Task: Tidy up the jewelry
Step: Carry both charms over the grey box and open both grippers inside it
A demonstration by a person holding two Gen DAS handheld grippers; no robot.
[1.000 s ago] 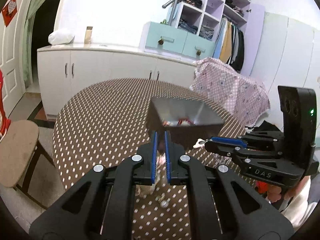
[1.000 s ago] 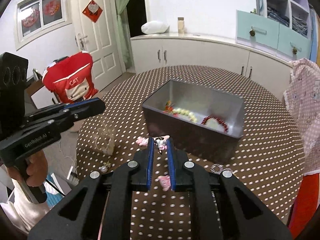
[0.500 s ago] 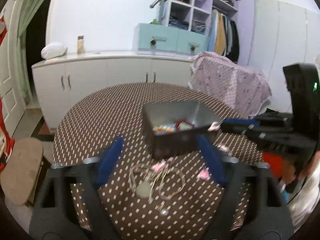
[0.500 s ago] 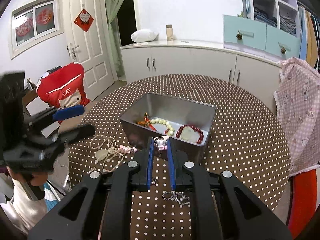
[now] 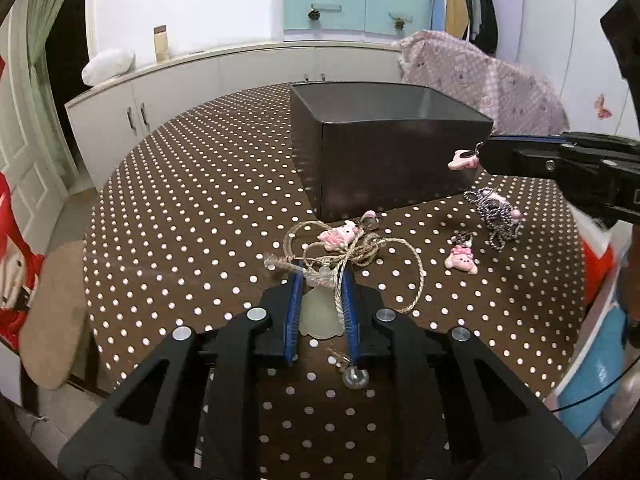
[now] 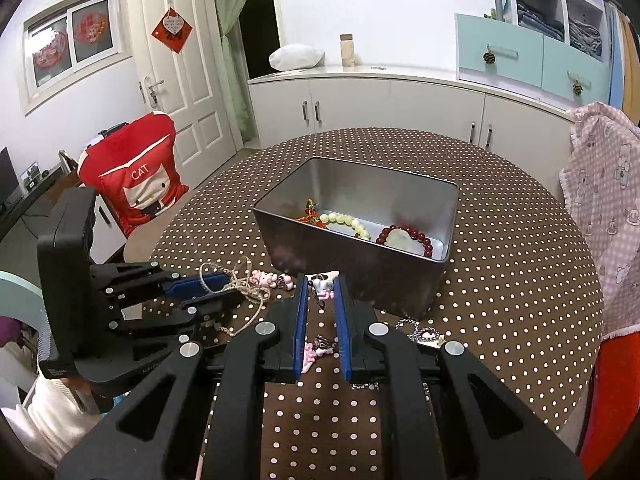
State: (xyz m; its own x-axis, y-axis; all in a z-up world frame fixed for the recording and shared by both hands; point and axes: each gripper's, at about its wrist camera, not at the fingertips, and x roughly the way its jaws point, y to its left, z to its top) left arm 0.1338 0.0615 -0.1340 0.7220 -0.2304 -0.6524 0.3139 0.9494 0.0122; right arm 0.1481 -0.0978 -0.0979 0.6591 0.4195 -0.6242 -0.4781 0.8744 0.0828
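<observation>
Jaws of the left gripper [image 5: 320,280] are closing around the twine necklace [image 5: 352,252] with its pale pendant [image 5: 318,316], which lies on the dotted desk [image 5: 192,216] just in front of the metal tin [image 5: 384,160]. The cord and pendant are between the blue pads. Jaws of the right gripper [image 6: 320,284] are clamped on a small white and pink charm [image 6: 325,283], held in the air just before the near wall of the tin. Inside the tin lie a pale bead bracelet [image 6: 348,224] and a red bead bracelet [image 6: 412,236]. On the desk near the tin's front corner lie a pink figure charm [image 5: 462,258] and a metal ball chain [image 5: 498,216].
</observation>
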